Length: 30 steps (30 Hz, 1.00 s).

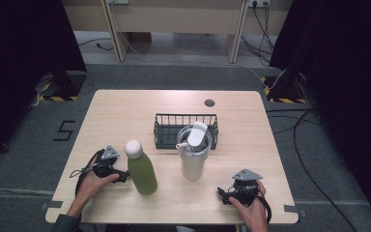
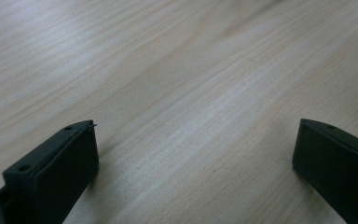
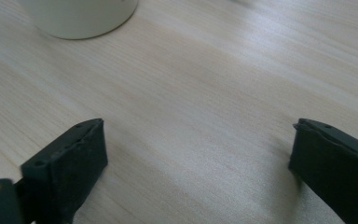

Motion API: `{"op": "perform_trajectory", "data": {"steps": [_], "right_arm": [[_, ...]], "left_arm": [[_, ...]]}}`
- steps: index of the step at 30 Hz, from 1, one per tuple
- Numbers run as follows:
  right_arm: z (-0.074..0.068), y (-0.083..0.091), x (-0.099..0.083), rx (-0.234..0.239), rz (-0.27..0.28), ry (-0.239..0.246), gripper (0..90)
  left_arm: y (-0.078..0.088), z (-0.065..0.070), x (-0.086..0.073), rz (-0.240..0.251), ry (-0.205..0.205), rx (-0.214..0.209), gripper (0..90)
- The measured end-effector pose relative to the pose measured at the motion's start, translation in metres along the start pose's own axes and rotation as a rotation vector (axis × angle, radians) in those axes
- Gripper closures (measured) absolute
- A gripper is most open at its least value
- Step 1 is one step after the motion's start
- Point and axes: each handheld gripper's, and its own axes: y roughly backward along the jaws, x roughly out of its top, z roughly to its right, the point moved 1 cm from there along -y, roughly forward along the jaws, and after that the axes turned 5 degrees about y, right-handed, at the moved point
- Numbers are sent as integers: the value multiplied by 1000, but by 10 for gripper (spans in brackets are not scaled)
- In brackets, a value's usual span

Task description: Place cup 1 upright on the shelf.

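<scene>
A green bottle (image 1: 142, 175) with a white round cap stands upright on the wooden table (image 1: 125, 111), front left of centre. To its right stands a white tumbler (image 1: 193, 162) with a flip lid; its base (image 3: 81, 16) shows in the right gripper view. My left gripper (image 1: 119, 174) (image 2: 196, 123) lies low just left of the green bottle, jaws wide apart over bare wood. Near the front right edge my right gripper (image 1: 225, 193) (image 3: 199, 122) rests in a hand, also open with nothing between its jaws, some way right of the tumbler.
A black wire basket (image 1: 164, 130) sits behind the tumbler at the table's middle. A small round grommet (image 1: 209, 102) marks the far side of the tabletop. Cables run over the grey floor to the right of the table.
</scene>
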Motion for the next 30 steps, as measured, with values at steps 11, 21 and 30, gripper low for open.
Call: {"op": "perform_trajectory", "data": {"steps": [11,21,30], "right_arm": [[-3,3,2,45,48,57,153],[-8,10,10,76,151,71,153],[-18,10,25,98,221,114,153]], "left_arm": [[0,0,0,0,0,0,0],[0,0,0,0,0,0,0],[0,0,0,0,0,0,0]]}}
